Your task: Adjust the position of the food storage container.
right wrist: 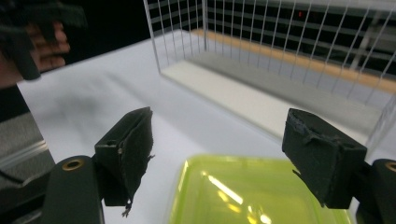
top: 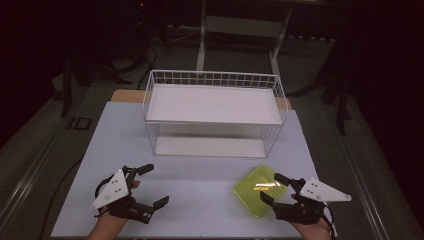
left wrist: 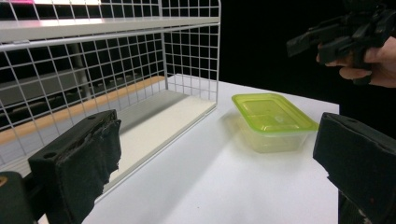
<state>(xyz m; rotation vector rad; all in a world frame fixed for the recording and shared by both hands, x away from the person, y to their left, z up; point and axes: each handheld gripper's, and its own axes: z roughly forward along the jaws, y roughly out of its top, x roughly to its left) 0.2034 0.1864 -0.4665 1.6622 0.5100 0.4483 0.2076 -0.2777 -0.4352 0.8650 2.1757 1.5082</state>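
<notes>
A clear plastic container with a yellow-green lid [top: 260,190] [left wrist: 273,119] [right wrist: 252,196] sits on the white table at the front right. My right gripper [top: 274,189] [right wrist: 219,154] is open, its jaws spread just above the container's near right edge, not touching it. At the front left my left gripper [top: 154,186] [left wrist: 224,163] is open too, with nothing between its jaws, well apart from the container. A white wire shelf rack [top: 214,80] [left wrist: 140,60] [right wrist: 261,32] with an upper and a lower board stands at the back middle.
The white table top [top: 200,175] has bare room between the two grippers and in front of the rack. Its front edge runs just before my hands. Dark floor and stand legs [top: 202,40] lie beyond the table.
</notes>
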